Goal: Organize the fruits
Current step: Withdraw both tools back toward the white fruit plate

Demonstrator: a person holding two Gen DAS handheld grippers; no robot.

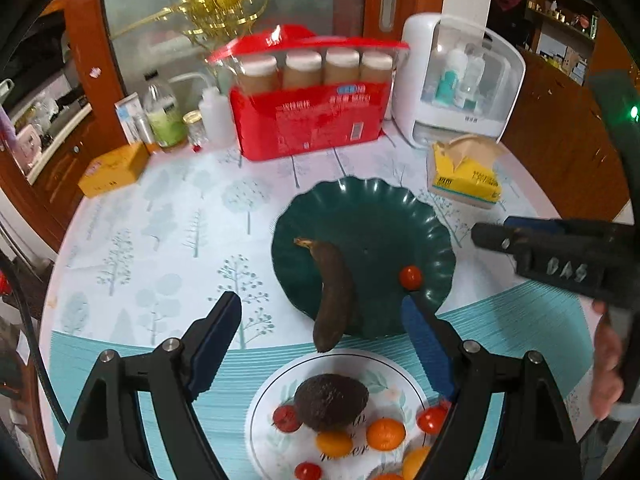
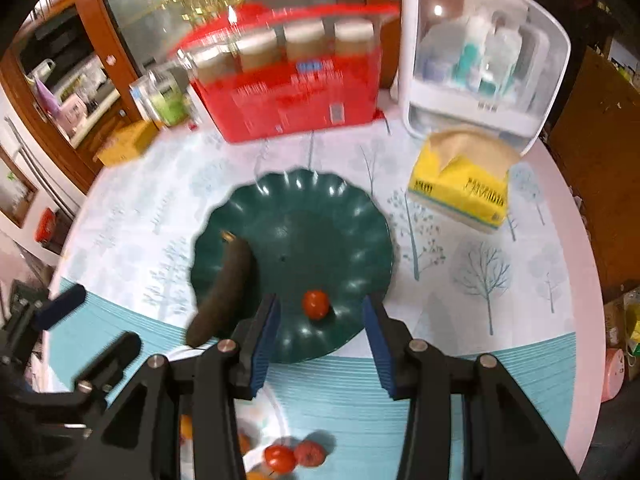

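With both tongs, left point(image 1: 320, 316) and right point(image 2: 320, 320), spread and empty, could nudge overhanging blackened banana point(image 1: 334, 296) off scalloped dark-green plastic plate point(image 1: 360, 208) onto surface.

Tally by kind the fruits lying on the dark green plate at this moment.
Banana: 1
Cherry tomato: 1
Total on the green plate: 2
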